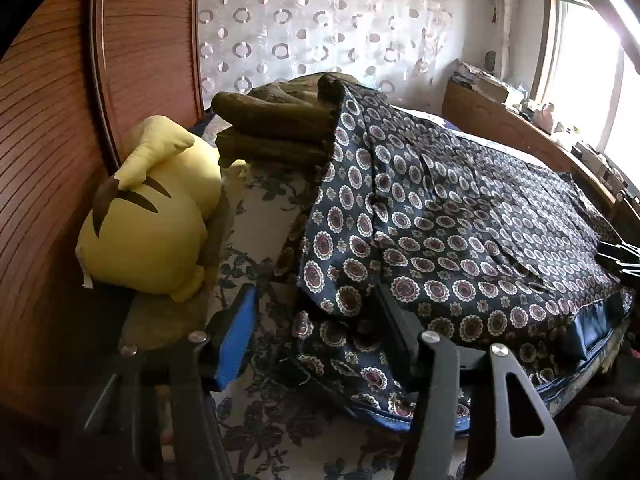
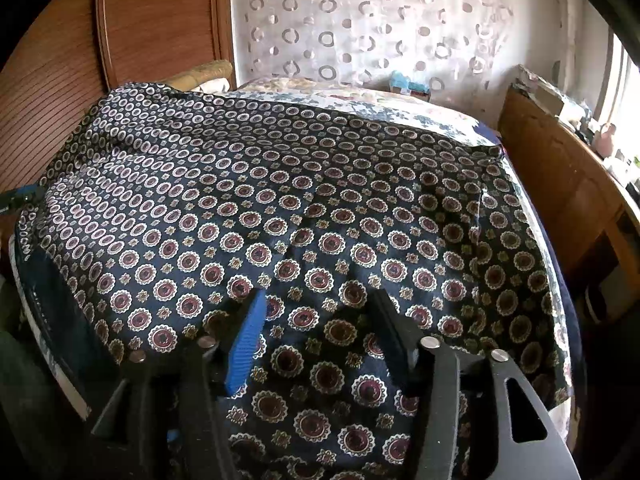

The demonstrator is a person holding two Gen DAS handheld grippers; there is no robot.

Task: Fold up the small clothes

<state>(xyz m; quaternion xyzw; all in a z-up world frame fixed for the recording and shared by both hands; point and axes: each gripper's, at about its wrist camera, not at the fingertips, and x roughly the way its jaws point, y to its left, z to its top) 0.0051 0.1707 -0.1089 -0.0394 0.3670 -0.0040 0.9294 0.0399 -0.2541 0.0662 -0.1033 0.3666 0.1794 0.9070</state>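
Bed (image 1: pixel 256 420) under patterned cloth (image 2: pixel 304 208); only the left view shows the yellow plush (image 1: pixel 152 216). Both grippers (image 1: pixel 316 312) (image 2: pixel 320 312) gape, fingers (image 1: pixel 236 336) straddling cloth.

Daylight was admitted through a window (image 1: pixel 580 60) at the right, where glare was blown out to white. The foreground was left dim and shadowed. Straight lines were bent and corners blackened by fisheye distortion.

**My bedroom in strong daylight**

In front of me stands a white wall (image 2: pixel 380 20) with ring patterns. At left is a brown wooden wardrobe (image 1: pixel 52 92). At right, a wooden sideboard (image 2: pixel 560 184) under a bright window (image 1: pixel 588 60).
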